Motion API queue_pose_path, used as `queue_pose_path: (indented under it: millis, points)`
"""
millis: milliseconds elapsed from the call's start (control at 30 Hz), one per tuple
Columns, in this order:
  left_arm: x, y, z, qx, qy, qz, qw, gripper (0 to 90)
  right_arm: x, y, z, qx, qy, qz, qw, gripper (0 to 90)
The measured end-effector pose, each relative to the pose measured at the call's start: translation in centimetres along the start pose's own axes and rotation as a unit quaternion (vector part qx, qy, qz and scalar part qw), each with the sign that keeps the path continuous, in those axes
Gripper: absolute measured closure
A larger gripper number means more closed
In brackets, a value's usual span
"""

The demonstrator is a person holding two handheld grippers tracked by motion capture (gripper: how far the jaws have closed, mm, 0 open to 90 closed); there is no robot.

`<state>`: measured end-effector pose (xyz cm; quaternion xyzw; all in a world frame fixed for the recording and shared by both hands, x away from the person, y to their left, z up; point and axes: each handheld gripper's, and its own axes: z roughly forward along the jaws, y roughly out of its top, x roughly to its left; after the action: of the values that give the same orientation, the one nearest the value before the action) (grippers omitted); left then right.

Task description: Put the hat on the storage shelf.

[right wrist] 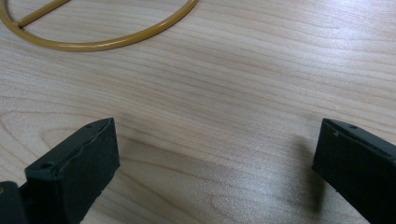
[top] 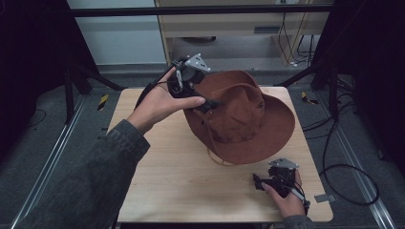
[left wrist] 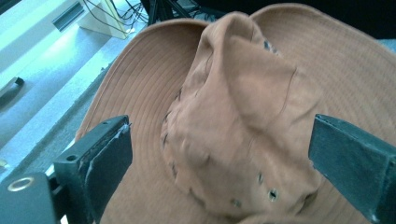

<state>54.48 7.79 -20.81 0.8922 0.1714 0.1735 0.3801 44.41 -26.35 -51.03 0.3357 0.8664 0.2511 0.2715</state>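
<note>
- The left hand reaches in from the near left corner, forearm angled across the table, wrist bent toward the hat.
- The left gripper points along the hat's crown, jaws spread wide on either side of it (pads clear of the fabric, gripping nothing).
- The hat sits crown up toward the far right corner of the table, its cord trailing toward the near edge.
- The right hand rests low by the near right corner, its right gripper aimed left over bare wood, jaws wide apart and empty.
</note>
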Motion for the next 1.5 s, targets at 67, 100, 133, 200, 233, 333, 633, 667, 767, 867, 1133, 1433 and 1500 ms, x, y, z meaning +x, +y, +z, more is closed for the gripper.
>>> queue_pose_path:
  millis: [67, 100, 133, 200, 233, 333, 633, 667, 767, 867, 1133, 1433, 1500]
  points:
    - [0.3, -0.5, -0.3, -0.001, 0.005, -0.002, 1.0, 6.0, 0.0, 0.0, 0.0, -0.001, 0.0, -0.001, 1.0, 0.5]
    - [0.6, -1.0, -0.5, -0.004, 0.007, -0.005, 1.0, 6.1, 0.0, 0.0, 0.0, 0.0, 0.0, 0.0, 1.0, 0.5]
    - [0.8, -1.3, -0.8, -0.007, 0.008, -0.01, 0.9999, 6.1, 0.0, 0.0, 0.0, -0.001, 0.0, -0.001, 1.0, 0.5]
    - [1.2, -1.9, -1.3, -0.013, 0.009, -0.018, 0.9997, 5.8, 0.0, 0.0, 0.0, -0.001, 0.0, -0.001, 1.0, 0.5]
    - [1.4, -2.2, -1.6, -0.013, 0.011, -0.021, 0.9996, 5.8, 0.0, 0.0, 0.0, -0.001, 0.0, -0.001, 1.0, 0.5]
    - [1.9, -3.1, -2.7, -0.018, 0.021, -0.029, 0.9992, 5.8, 0.0, 0.0, 0.0, 0.001, 0.001, 0.0, 1.0, 0.5]
    - [2.6, -5.6, -5.5, -0.025, 0.038, -0.039, 0.9982, 5.6, 0.0, 0.0, 0.0, 0.001, 0.001, 0.001, 1.0, 0.5]
    - [2.6, -6.0, -5.7, -0.027, 0.04, -0.044, 0.9979, 5.6, 0.0, 0.0, 0.0, -0.001, -0.001, -0.001, 1.0, 0.5]
    - [2.7, -7.3, -6.2, -0.03, 0.042, -0.051, 0.9974, 5.5, 0.0, 0.0, 0.0, 0.0, 0.0, 0.0, 1.0, 0.5]
    - [2.8, -8.8, -6.9, -0.029, 0.051, -0.052, 0.9969, 5.2, 0.0, 0.0, 0.0, 0.001, 0.0, 0.0, 1.0, 0.5]
    - [2.7, -12.4, -7.1, -0.018, 0.076, -0.061, 0.9951, 5.2, 0.0, 0.0, 0.0, 0.001, -0.001, 0.0, 1.0, 0.4]
    - [1.6, -16.2, -5.3, -0.005, 0.092, -0.058, 0.9941, 3.3, 0.0, 0.0, 0.0, 0.0, -0.001, -0.001, 1.0, 0.5]
    - [1.3, -17.3, -4.6, -0.001, 0.088, -0.062, 0.9942, 3.4, 0.0, 0.0, 0.0, 0.001, -0.001, 0.0, 1.0, 0.5]
